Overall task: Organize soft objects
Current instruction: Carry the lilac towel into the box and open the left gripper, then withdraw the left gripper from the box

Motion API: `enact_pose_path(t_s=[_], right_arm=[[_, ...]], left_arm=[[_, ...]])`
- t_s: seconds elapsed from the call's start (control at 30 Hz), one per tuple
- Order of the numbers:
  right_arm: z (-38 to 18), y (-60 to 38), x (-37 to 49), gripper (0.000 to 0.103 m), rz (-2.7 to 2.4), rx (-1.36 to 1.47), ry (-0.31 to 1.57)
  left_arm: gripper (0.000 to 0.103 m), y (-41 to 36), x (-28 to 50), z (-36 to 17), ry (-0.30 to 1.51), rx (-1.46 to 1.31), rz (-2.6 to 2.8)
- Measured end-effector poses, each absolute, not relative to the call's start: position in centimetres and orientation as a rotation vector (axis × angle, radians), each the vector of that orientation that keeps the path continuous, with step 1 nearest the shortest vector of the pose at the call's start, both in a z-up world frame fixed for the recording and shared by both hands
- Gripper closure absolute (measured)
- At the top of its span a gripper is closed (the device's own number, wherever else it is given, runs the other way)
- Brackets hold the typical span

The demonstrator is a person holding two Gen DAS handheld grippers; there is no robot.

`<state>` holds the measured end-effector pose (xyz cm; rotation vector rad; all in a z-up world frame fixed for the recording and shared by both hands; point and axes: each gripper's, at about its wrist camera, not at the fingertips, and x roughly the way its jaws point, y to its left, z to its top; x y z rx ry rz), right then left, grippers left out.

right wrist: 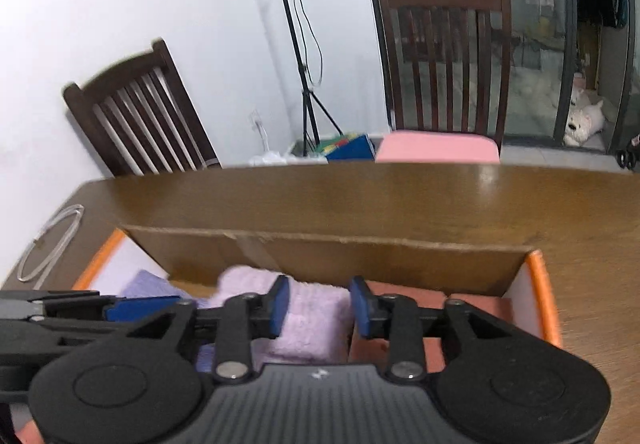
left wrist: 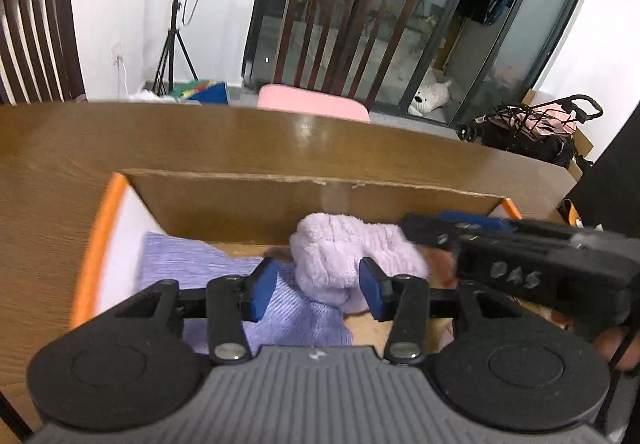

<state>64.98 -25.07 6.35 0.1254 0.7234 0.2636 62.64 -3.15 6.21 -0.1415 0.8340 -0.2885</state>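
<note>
A cardboard box with orange side flaps stands on the wooden table. Inside lie a ribbed lavender cloth at the left, a fluffy pale-lilac towel in the middle and an orange cloth at the right. My left gripper hangs over the box, open, its blue pads either side of the towel's near end with a gap on the left. My right gripper is open above the same towel, and the box's far wall rises behind it. Each gripper shows in the other's view, right gripper, left gripper.
A coiled white cable lies on the table left of the box. Two dark wooden chairs stand beyond the far edge, one with a pink cushion. A tripod, a plush dog and a stroller sit further back.
</note>
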Motion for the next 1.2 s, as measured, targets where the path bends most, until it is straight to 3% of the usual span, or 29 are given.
enact_pose_path(t_s=[0.17, 0.37, 0.43, 0.57, 0.73, 0.8, 0.93, 1.07, 1.2], right_arm=[[11.4, -26.1, 60.9, 0.055, 0.231, 0.079, 0.636], [17.3, -28.7, 53.5, 0.042, 0.19, 0.032, 0.529], [18.6, -29.6, 50.9, 0.034, 0.172, 0.038, 0.496], [19.9, -30.8, 46.1, 0.029, 0.165, 0.048, 0.454], [19.5, -30.8, 39.8, 0.024, 0.182, 0.045, 0.379], [18.6, -30.4, 37.0, 0.012, 0.202, 0.047, 0.337], [15.1, -30.1, 31.3, 0.011, 0.235, 0.028, 0.306], [11.4, -29.8, 25.9, 0.005, 0.258, 0.038, 0.285], [7.7, -29.6, 20.8, 0.0, 0.239, 0.08, 0.275]], left_arm=[[0.052, -1.8, 58.1, 10.4, 0.751, -0.099, -0.269], [0.045, 0.5, 51.6, 15.3, 0.658, -0.06, -0.237], [0.043, 1.3, 49.1, 16.3, 0.628, -0.072, -0.235], [0.042, 2.1, 43.9, 16.7, 0.575, -0.057, -0.219], [0.028, 2.6, 36.8, 16.3, 0.434, -0.013, -0.17], [0.021, 2.9, 34.0, 15.5, 0.391, -0.018, -0.16], [0.016, 3.7, 28.9, 12.7, 0.358, -0.029, -0.142], [0.004, 4.1, 23.8, 9.6, 0.319, -0.024, -0.146], [0.002, 4.9, 19.6, 7.0, 0.353, -0.108, -0.165]])
